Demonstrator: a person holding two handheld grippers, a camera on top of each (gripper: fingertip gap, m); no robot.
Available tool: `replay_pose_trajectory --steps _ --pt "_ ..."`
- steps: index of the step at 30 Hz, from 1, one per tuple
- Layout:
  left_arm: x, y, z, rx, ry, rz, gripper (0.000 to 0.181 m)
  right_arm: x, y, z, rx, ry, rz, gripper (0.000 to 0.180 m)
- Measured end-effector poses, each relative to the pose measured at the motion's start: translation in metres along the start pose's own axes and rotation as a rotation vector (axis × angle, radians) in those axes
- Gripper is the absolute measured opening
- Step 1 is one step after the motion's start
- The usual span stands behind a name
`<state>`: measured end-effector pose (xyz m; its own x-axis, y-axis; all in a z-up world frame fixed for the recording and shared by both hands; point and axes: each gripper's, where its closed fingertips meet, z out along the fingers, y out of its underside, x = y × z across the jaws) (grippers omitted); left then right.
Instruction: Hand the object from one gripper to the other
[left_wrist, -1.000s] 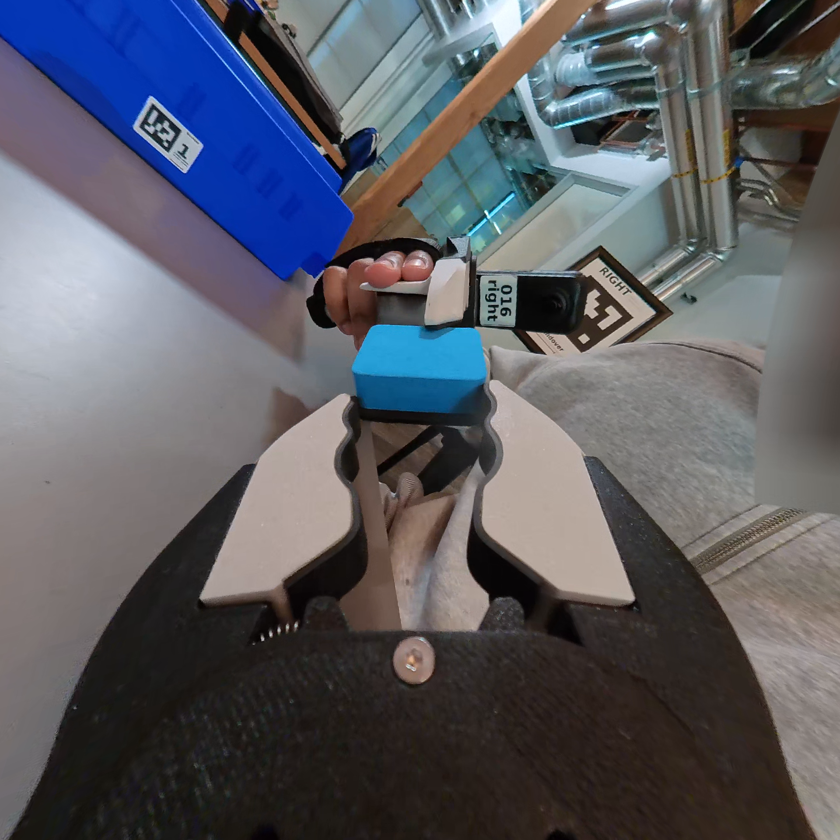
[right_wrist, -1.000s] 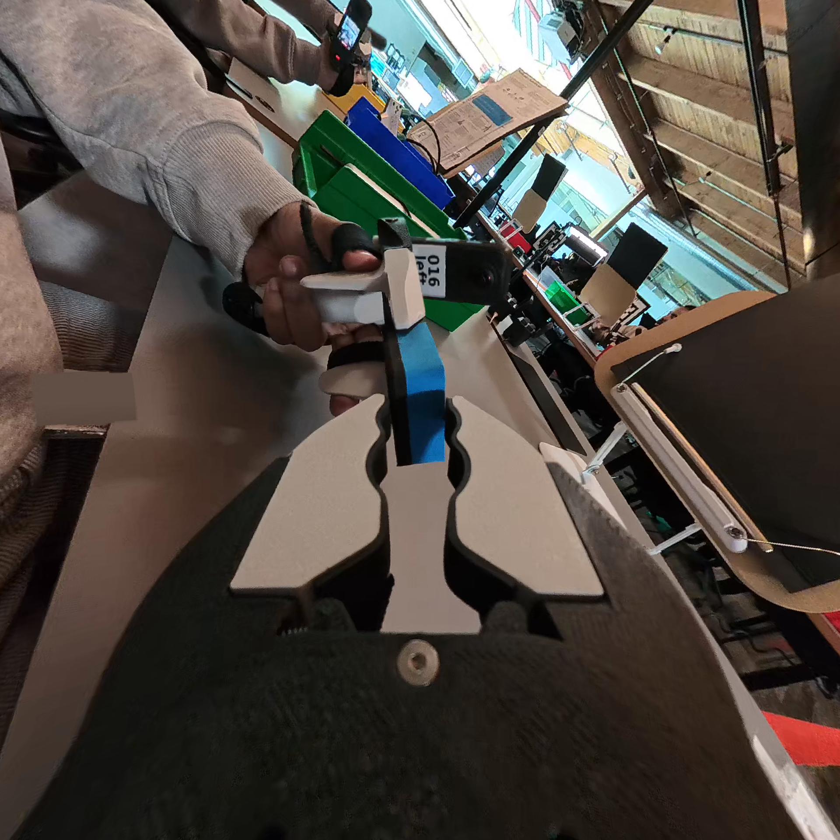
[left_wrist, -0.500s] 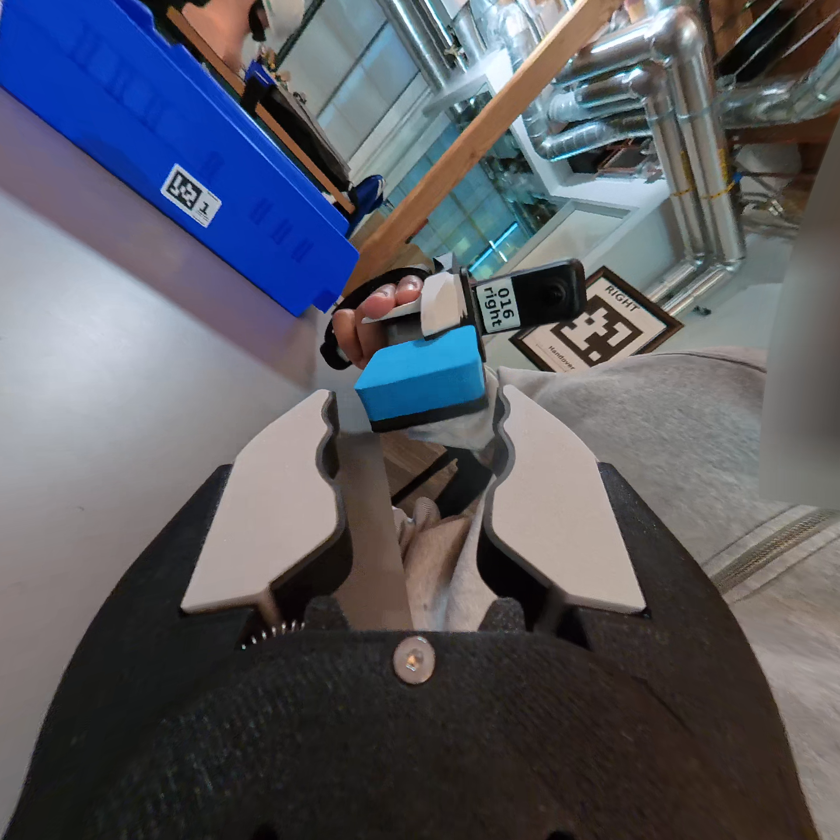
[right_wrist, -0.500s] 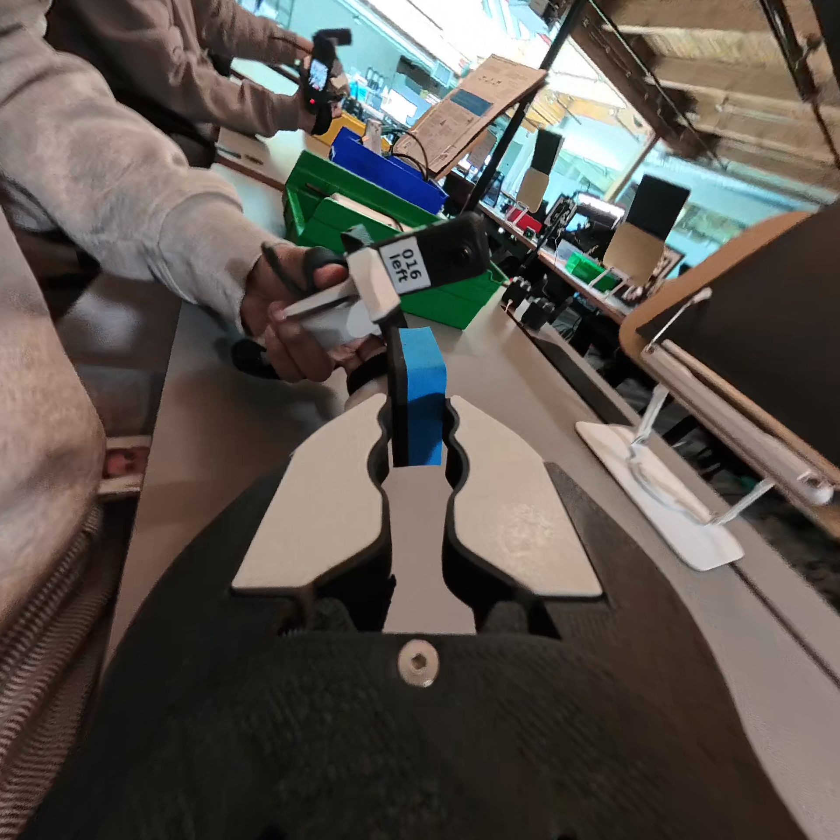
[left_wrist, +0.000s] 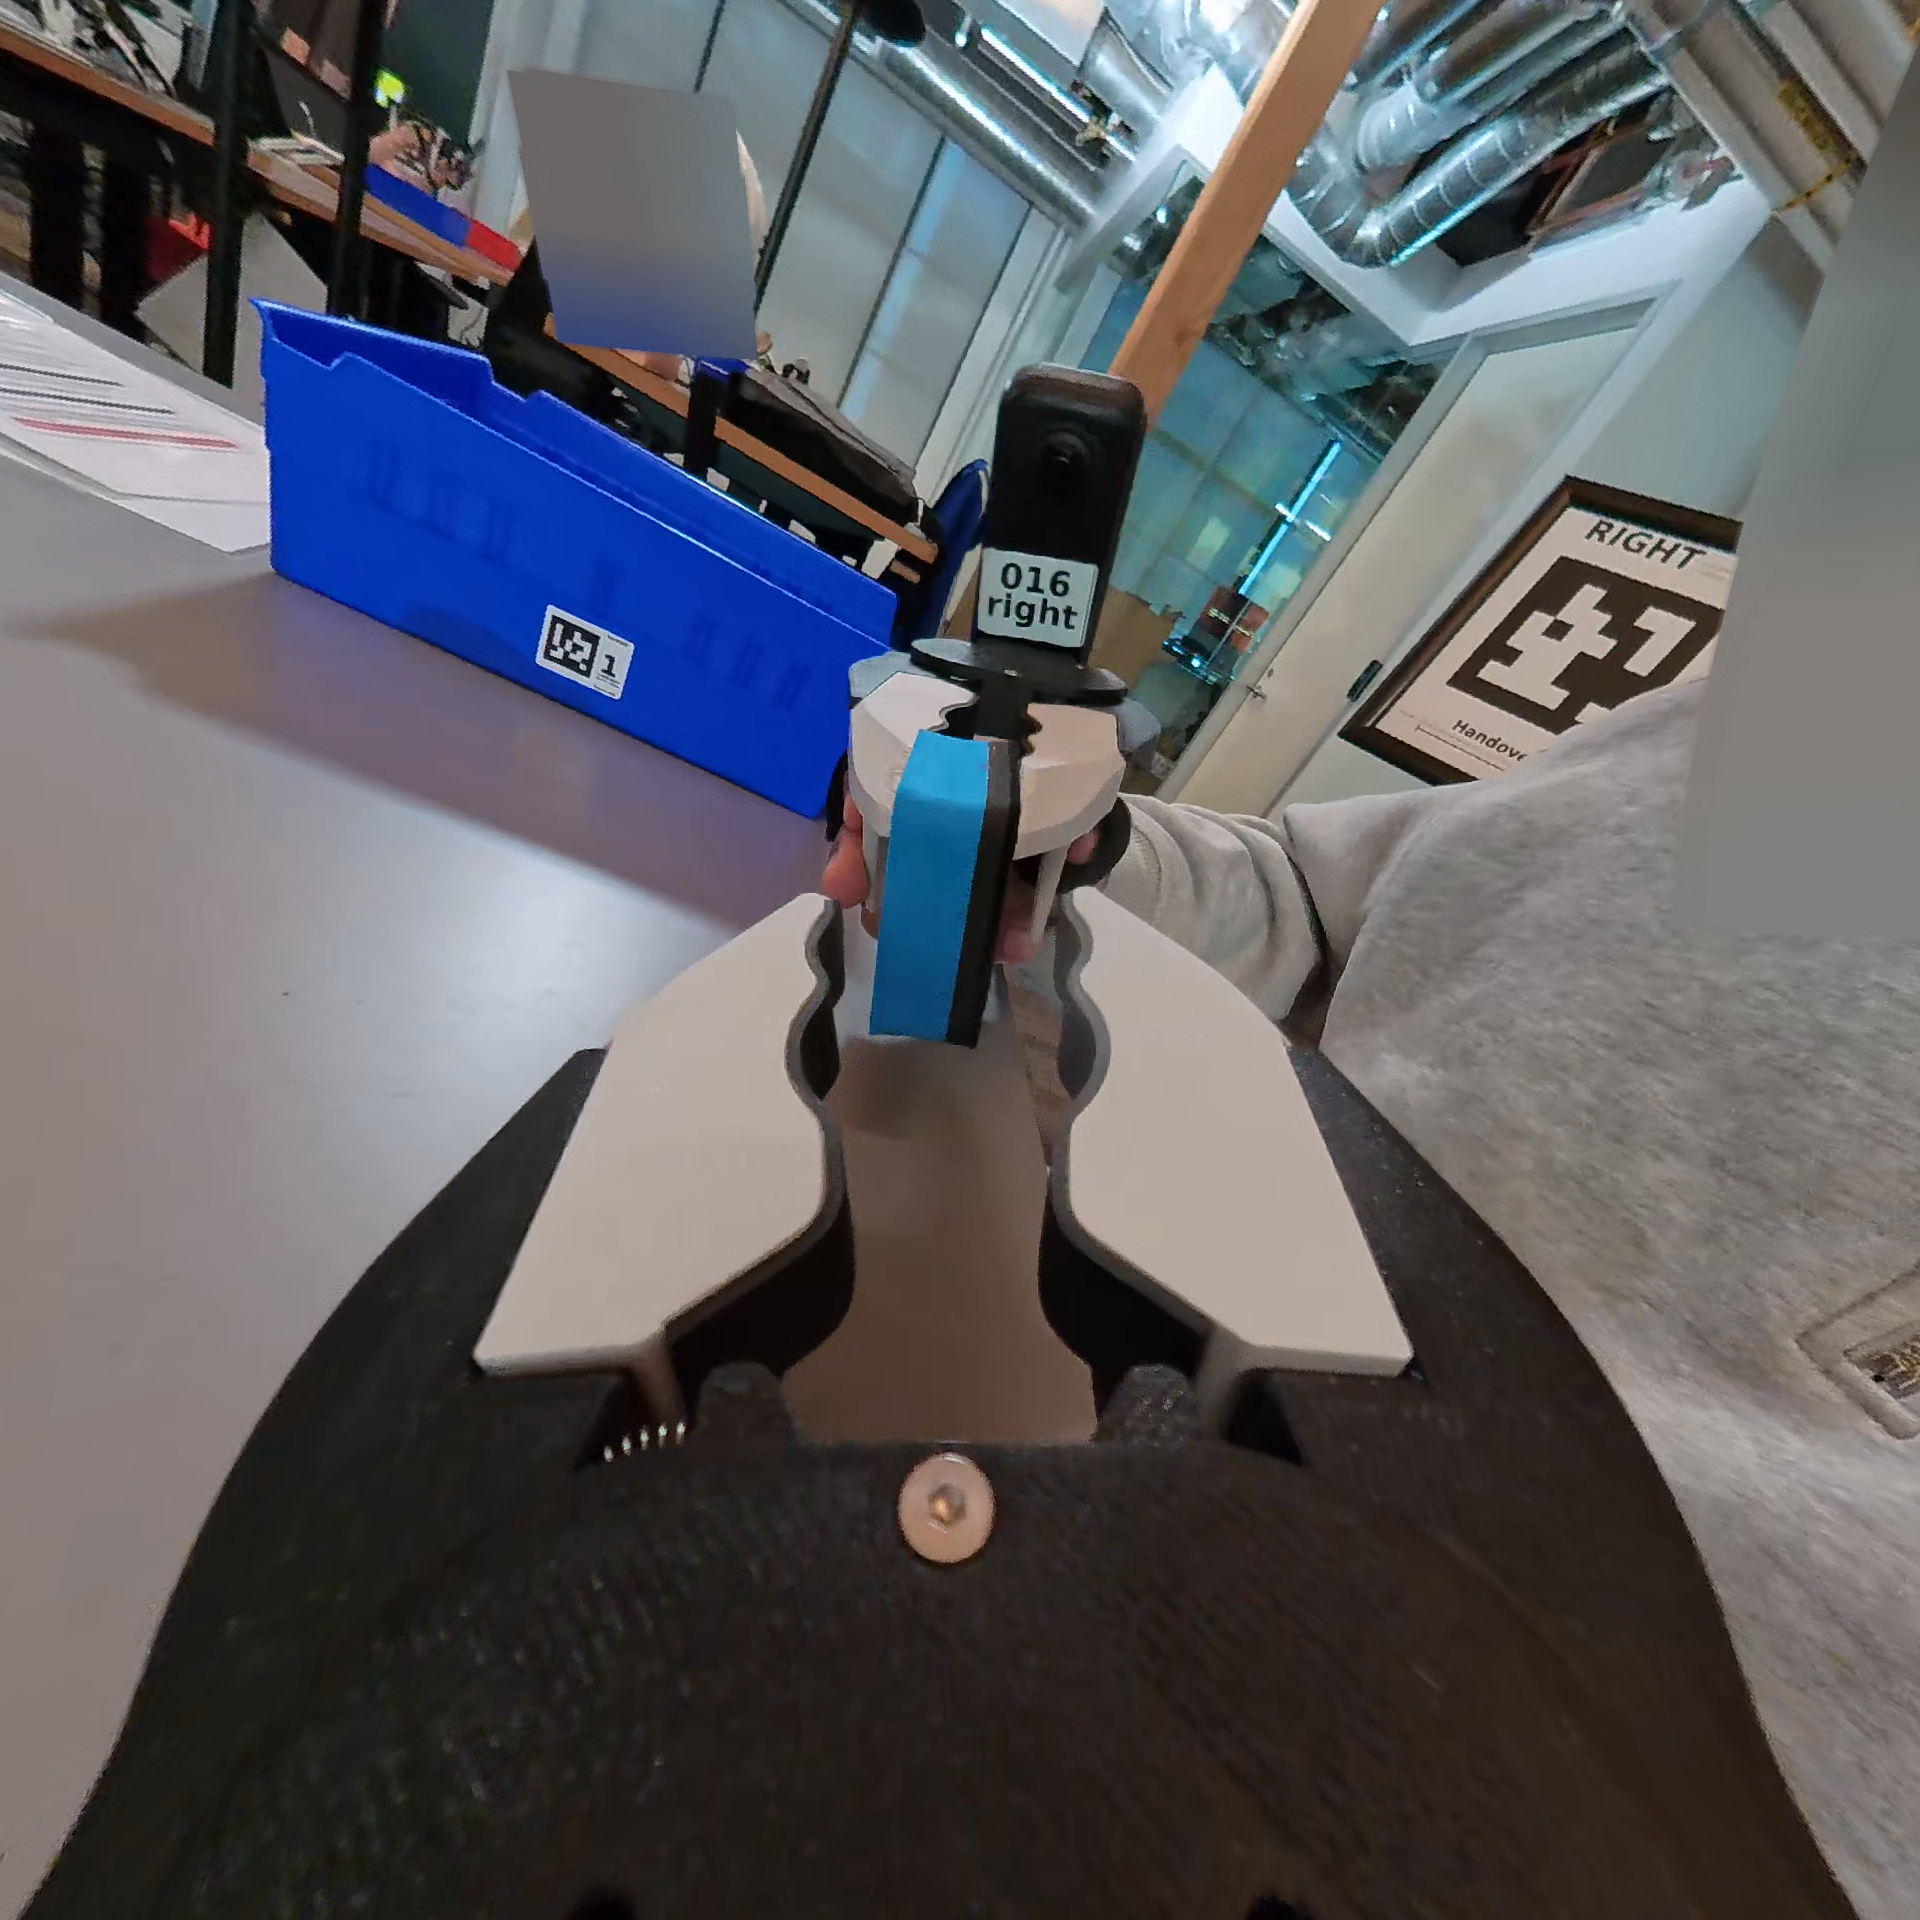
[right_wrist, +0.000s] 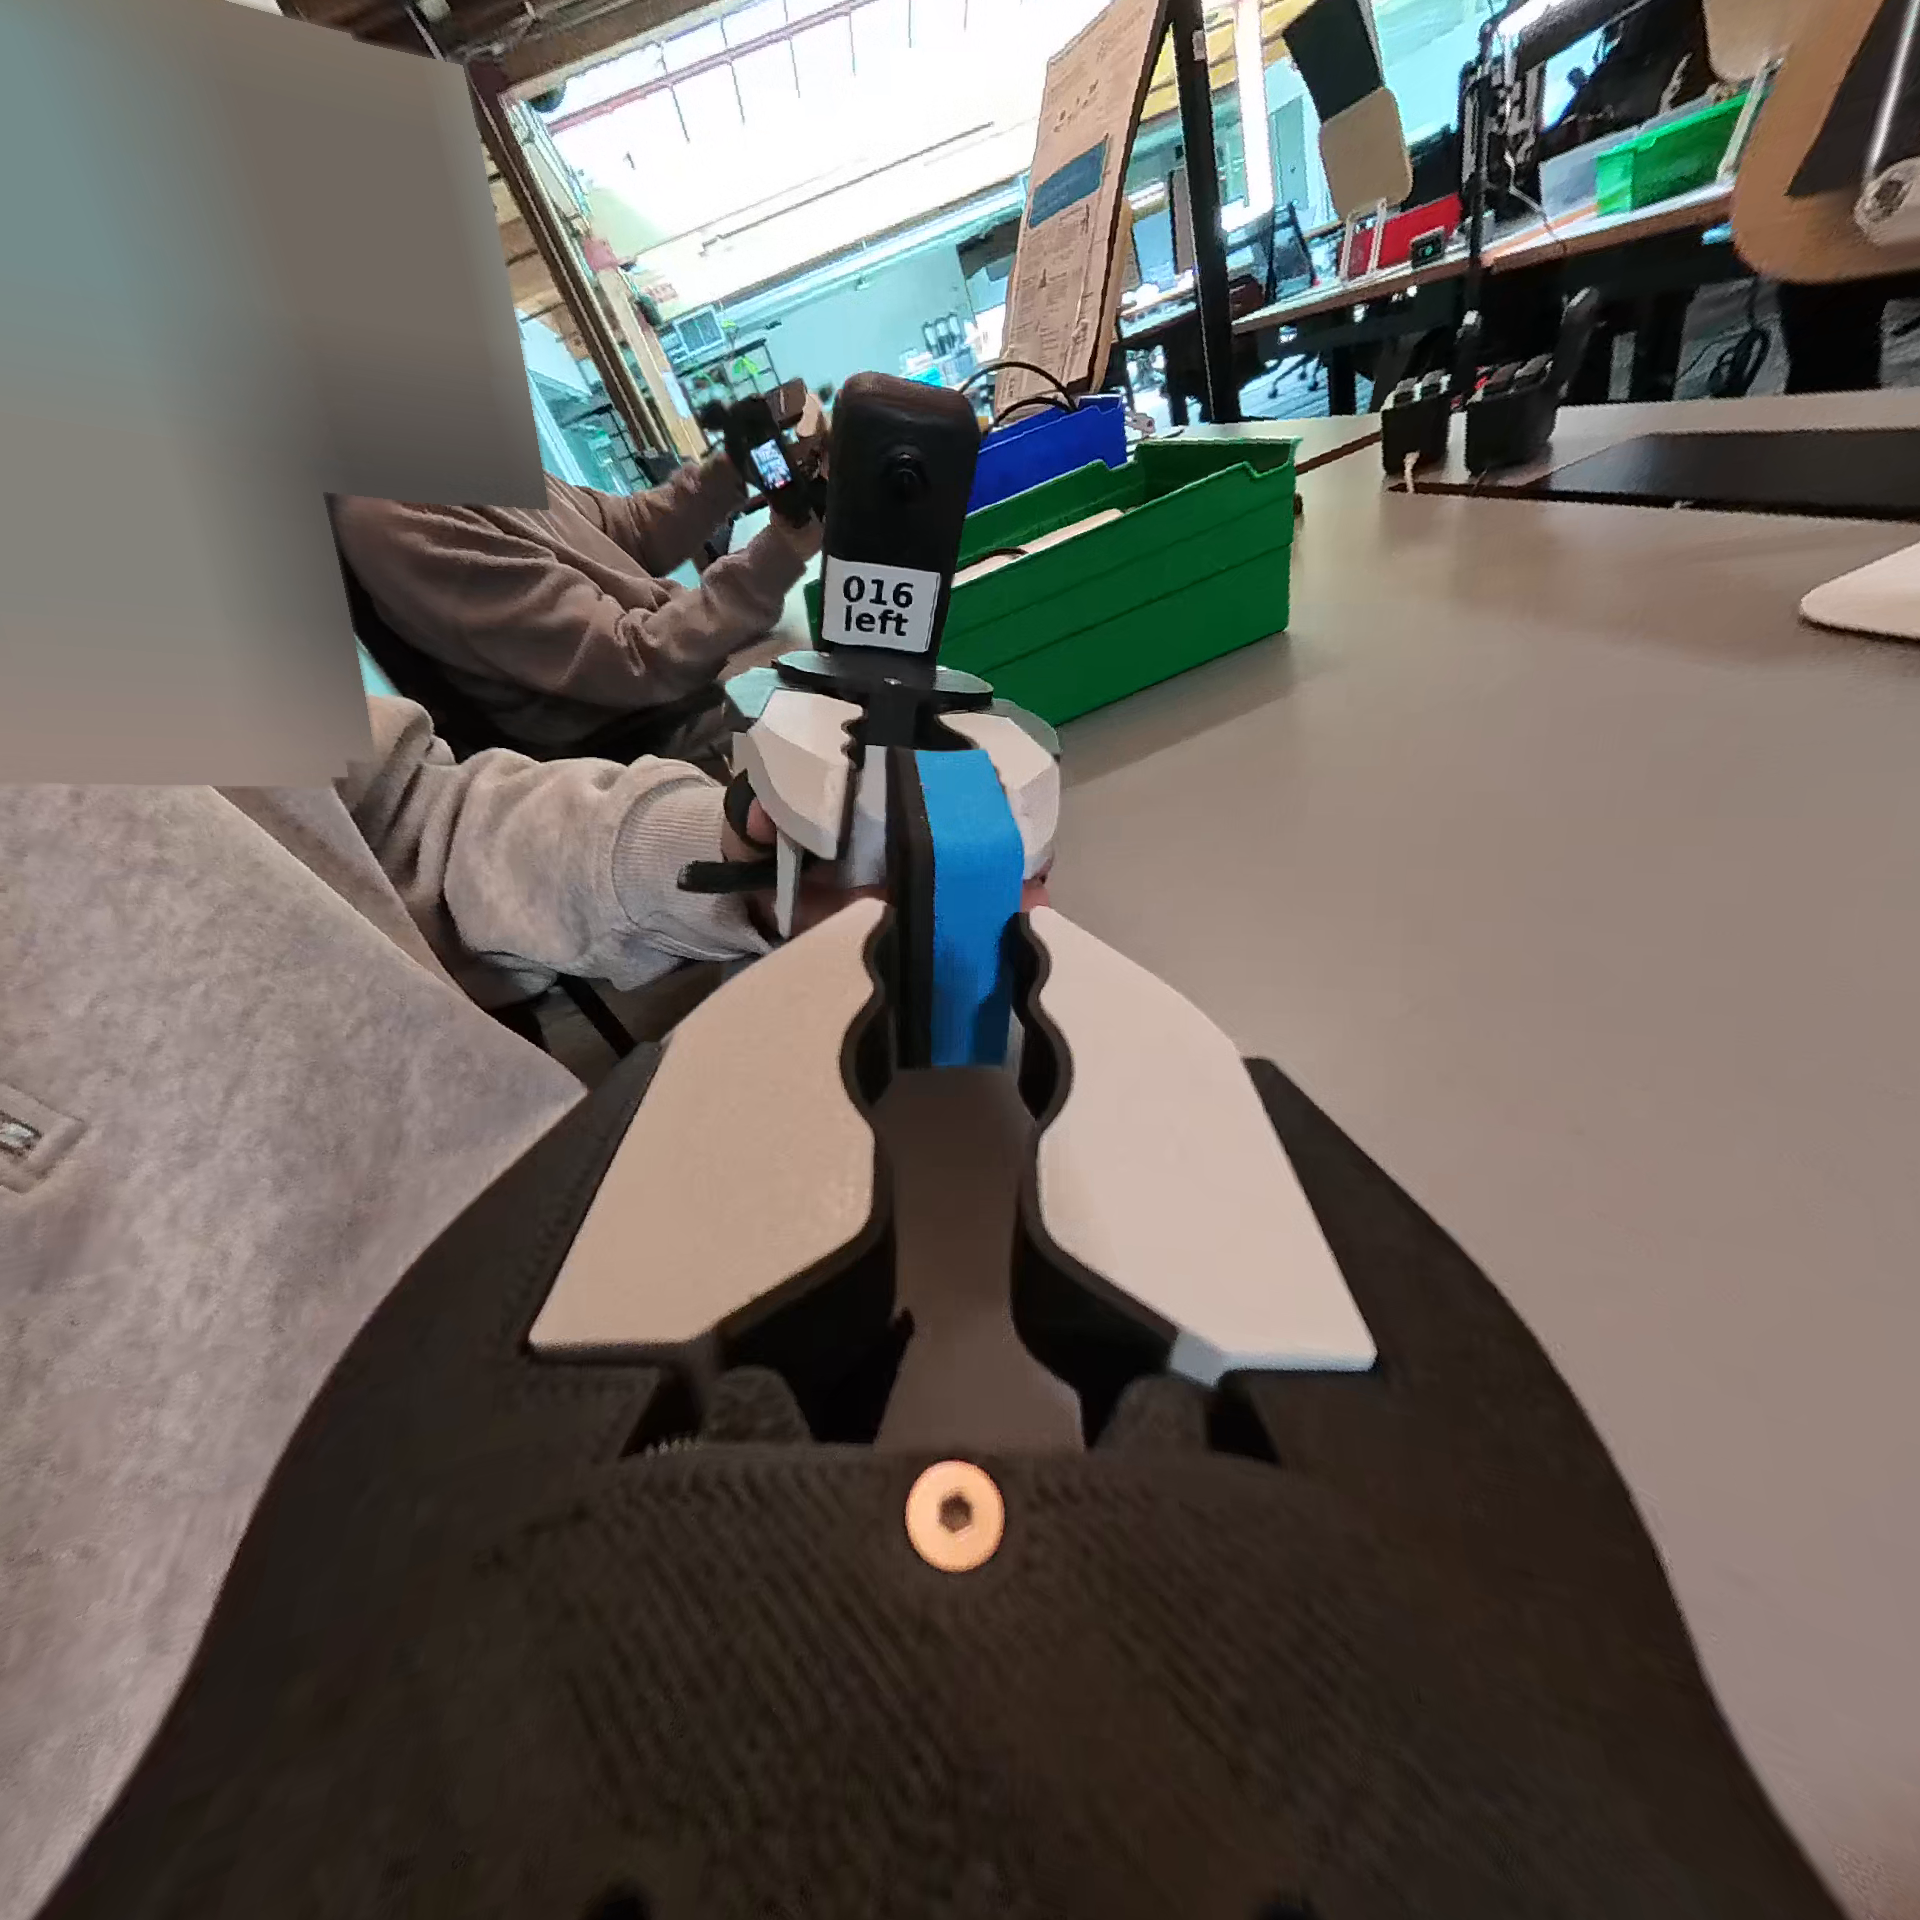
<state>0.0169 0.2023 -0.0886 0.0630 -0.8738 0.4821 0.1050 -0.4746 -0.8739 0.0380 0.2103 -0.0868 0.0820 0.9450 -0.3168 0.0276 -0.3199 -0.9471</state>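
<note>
Handover, mid-air above the grey surface (left_wrist: 312, 935). The task's thing is a flat rectangular foam pad, blue on one face with a black backing layer (left_wrist: 928, 894), standing on edge with its long axis roughly vertical. In the right wrist view the right tongs (right_wrist: 951, 987) are closed on the pad's lower part, a finger pressing each broad face. In the left wrist view the left tongs (left_wrist: 940, 971) stand spread, fingers to either side of the pad's lower end with gaps visible, so not gripping. Key relation: the pad lies straight ahead of the left tongs and between their tips, broad faces turned toward the fingers, so the left tongs are nearer to nothing else; closing them would meet the faces, in my judgement. The left view alone shows the open gaps and a blue plastic bin (left_wrist: 561, 582); the right view alone shows the firm clamp and a green plastic bin (right_wrist: 1122, 582).
</note>
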Motion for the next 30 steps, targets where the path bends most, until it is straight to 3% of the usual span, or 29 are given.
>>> replay_pose_trajectory --steps 6,13,20,23,30 --pt "0.001 0.005 0.002 -0.027 -0.004 0.017 0.022 -0.003 0.004 0.003 -0.014 -0.023 0.026 0.021" --pt "0.0 0.005 0.002 -0.035 -0.01 0.023 0.021 -0.001 0.004 0.004 0.01 -0.019 0.007 0.022" --pt "-0.005 -0.002 -0.002 0.008 -0.02 -0.019 0.021 0.009 0.005 0.005 0.022 0.066 -0.082 0.043" --pt "-0.009 -0.005 -0.005 0.034 -0.009 -0.085 0.021 0.007 0.001 0.005 0.039 0.096 -0.203 0.05" --pt "-0.007 0.003 -0.004 0.004 0.093 -0.284 0.021 -0.002 0.006 0.005 -0.032 0.182 -0.709 0.054"
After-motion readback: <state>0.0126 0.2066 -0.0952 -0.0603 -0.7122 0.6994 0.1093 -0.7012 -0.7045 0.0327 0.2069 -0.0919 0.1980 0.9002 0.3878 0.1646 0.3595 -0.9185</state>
